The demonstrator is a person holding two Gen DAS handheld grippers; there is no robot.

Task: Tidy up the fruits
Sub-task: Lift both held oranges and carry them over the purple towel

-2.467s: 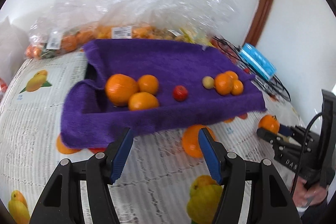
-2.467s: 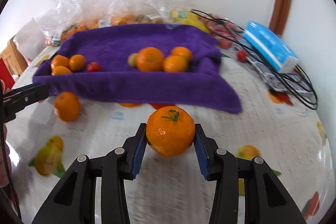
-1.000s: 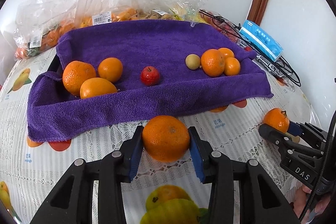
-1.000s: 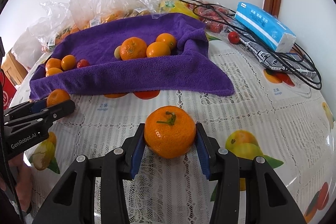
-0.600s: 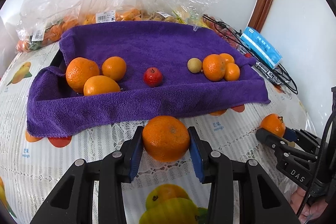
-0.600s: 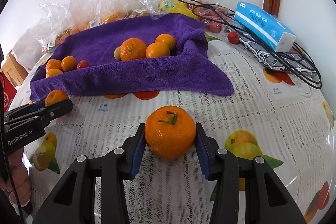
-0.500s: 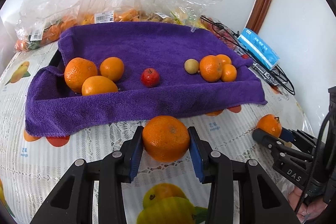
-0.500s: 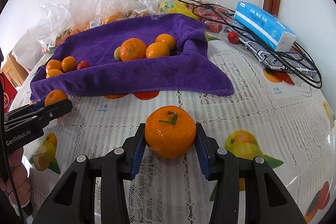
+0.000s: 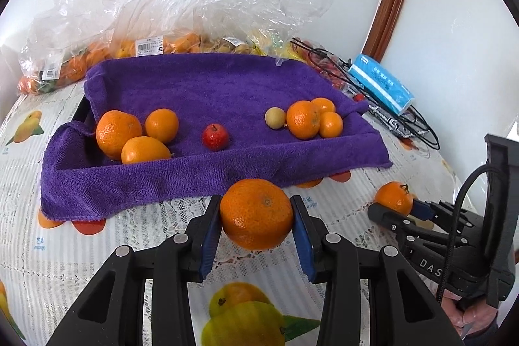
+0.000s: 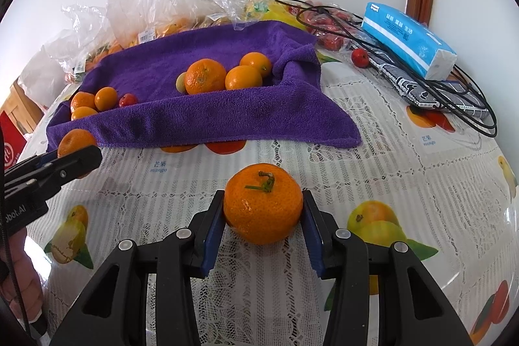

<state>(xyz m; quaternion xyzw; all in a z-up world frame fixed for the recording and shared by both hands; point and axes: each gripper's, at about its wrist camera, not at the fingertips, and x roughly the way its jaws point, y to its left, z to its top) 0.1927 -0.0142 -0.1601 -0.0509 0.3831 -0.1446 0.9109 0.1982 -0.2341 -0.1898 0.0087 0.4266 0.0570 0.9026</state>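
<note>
My left gripper [image 9: 256,216] is shut on an orange [image 9: 256,213] and holds it just in front of the purple towel-lined tray [image 9: 211,171]. My right gripper [image 10: 263,208] is shut on a stemmed orange [image 10: 263,206] over the tablecloth, right of the tray's front corner; it also shows in the left wrist view [image 9: 394,203]. In the tray, three oranges [image 9: 136,135] lie at the left, a small red fruit [image 9: 215,137] in the middle, and a pale round fruit [image 9: 275,118] beside three oranges [image 9: 313,120] at the right.
Clear plastic bags of fruit [image 9: 181,21] stand behind the tray against the wall. A blue tissue pack [image 10: 407,39], black cables [image 10: 454,93] and a loose small red fruit [image 10: 360,56] lie at the back right. The tablecloth [image 10: 389,171] is lace with fruit prints.
Between 2.5 s and 1 s ago my left gripper closed on the orange that lay in front of the tray. Since then it has lifted slightly. The right gripper keeps its orange.
</note>
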